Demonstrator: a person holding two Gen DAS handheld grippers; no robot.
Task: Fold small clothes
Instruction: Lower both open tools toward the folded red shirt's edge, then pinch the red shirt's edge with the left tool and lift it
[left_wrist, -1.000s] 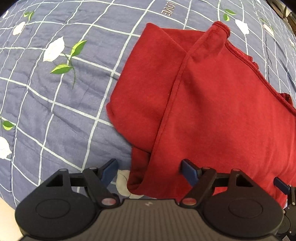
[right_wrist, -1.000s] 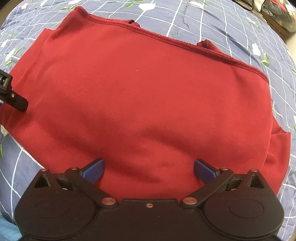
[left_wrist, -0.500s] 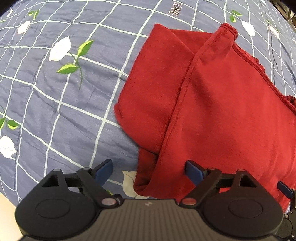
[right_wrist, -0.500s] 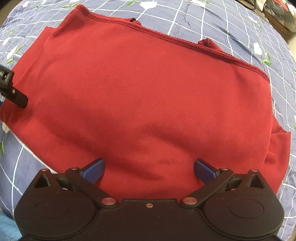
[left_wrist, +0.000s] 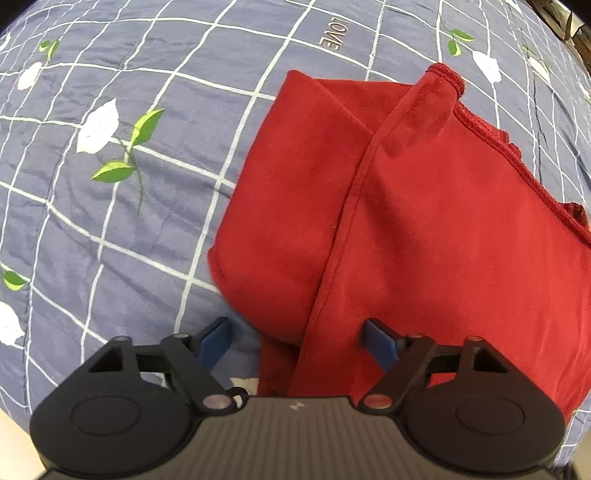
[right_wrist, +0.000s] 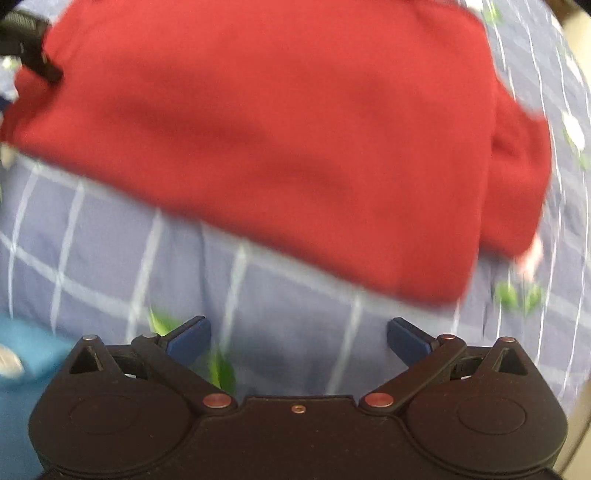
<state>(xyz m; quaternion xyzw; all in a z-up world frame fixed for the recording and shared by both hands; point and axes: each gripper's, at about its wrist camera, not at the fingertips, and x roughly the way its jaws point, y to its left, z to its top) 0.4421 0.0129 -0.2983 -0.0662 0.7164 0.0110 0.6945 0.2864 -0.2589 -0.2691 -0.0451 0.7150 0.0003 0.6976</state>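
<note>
red garment (left_wrist: 424, 229) lies part-folded on bed quilt (left_wrist: 129, 221) | left gripper (left_wrist: 297, 341) – fingers spread, nothing held | right gripper (right_wrist: 299, 338) – spread, empty | final folds judged outstanding

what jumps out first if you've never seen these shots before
The bright red garment, folded into a compact block, dominates both views, lying on a blue-grey checked bedspread printed with white flowers and green leaves. Next come the open grippers low in each frame: the left gripper straddles the garment's near corner, the right gripper hangs over bare bedspread, blurred.
</note>
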